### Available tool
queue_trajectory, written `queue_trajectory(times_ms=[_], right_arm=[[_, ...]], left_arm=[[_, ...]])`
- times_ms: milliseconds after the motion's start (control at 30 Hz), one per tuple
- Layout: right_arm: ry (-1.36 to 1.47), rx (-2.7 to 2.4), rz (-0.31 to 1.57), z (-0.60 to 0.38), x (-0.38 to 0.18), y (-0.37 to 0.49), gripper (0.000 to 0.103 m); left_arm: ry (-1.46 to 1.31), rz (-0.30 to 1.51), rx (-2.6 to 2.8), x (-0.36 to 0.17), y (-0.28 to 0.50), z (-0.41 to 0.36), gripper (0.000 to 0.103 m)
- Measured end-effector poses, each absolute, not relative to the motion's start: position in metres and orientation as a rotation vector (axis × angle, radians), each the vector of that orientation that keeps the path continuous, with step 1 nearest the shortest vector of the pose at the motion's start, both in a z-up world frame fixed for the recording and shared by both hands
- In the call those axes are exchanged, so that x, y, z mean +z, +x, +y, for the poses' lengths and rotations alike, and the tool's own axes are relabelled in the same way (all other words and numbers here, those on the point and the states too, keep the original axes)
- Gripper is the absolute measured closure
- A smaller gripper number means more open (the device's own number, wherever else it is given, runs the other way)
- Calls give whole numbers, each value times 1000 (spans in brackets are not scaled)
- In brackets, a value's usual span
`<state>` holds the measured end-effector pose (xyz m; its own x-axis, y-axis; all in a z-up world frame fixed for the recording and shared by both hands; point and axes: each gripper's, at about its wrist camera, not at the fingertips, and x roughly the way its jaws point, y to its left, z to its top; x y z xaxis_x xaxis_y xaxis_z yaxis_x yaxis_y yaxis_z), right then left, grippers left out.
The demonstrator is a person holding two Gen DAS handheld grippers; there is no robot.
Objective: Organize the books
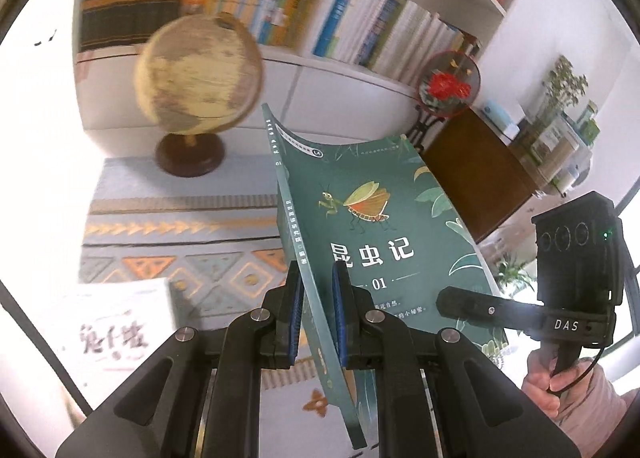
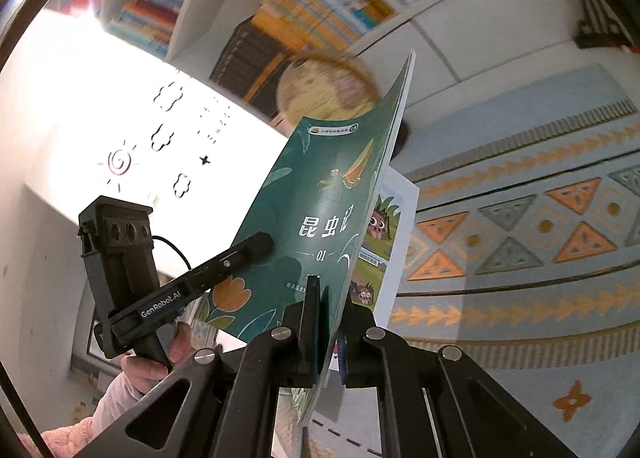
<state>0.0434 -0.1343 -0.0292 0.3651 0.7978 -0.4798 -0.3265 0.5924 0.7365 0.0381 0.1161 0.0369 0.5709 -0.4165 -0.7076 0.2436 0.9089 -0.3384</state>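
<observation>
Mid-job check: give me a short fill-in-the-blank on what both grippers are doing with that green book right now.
1. Both the left gripper and the right gripper are shut on the thin ____ paperback with the insect cover.
2. The number printed under its title is ____.
3. The beige globe stands on a dark ____ base.
4. A white book lies on the patterned ____.

Missing words: green; 01; round wooden; rug
</observation>
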Motion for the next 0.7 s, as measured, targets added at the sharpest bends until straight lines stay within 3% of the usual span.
queue_trajectory(times_ms=[333,700], right_arm=[[499,893,990,-51,-34,36,97],[440,961,1115,35,-72,28,96]], left_arm=[[-277,868,-258,27,-2,194,92],[-384,924,-132,-17,-30,271,92]])
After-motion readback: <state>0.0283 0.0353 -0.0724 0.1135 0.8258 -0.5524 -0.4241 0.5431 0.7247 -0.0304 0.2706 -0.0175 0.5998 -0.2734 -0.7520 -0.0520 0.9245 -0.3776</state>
